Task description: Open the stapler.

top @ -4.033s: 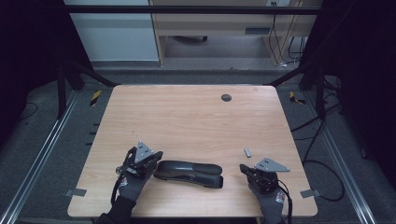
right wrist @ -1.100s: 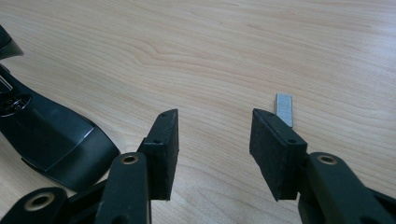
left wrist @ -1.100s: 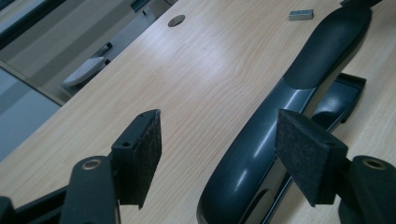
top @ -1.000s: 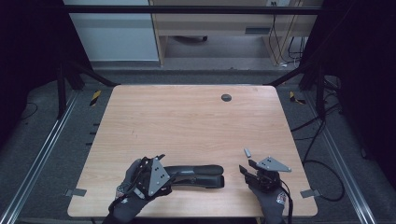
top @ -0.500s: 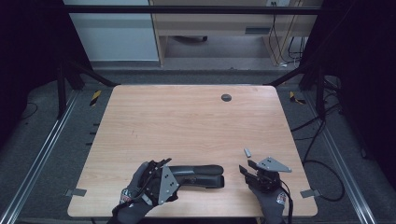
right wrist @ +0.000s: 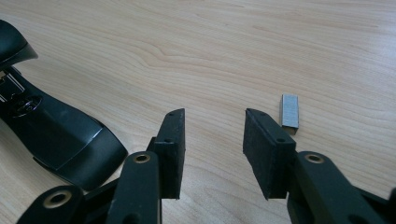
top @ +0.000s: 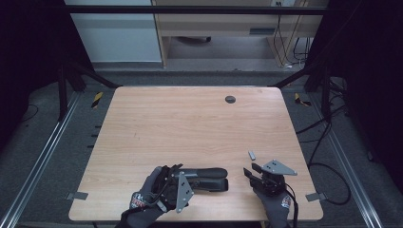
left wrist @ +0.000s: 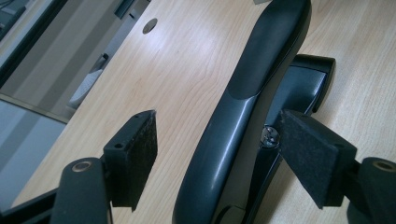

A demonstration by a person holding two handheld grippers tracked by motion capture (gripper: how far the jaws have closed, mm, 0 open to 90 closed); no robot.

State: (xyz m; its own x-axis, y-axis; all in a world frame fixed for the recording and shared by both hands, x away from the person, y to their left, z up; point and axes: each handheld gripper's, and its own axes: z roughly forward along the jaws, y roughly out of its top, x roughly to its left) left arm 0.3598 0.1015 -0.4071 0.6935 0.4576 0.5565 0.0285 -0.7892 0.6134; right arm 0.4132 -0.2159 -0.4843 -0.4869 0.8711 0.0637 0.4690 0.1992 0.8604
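Left gripper view: fingers [left wrist: 309,158] straddle stapler [left wrist: 252,112], screw visible.

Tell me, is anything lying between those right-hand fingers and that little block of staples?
Nothing visible. The right gripper is open over bare table, and the staple strip lies just beyond one of its fingers. The stapler sits off to the other side.
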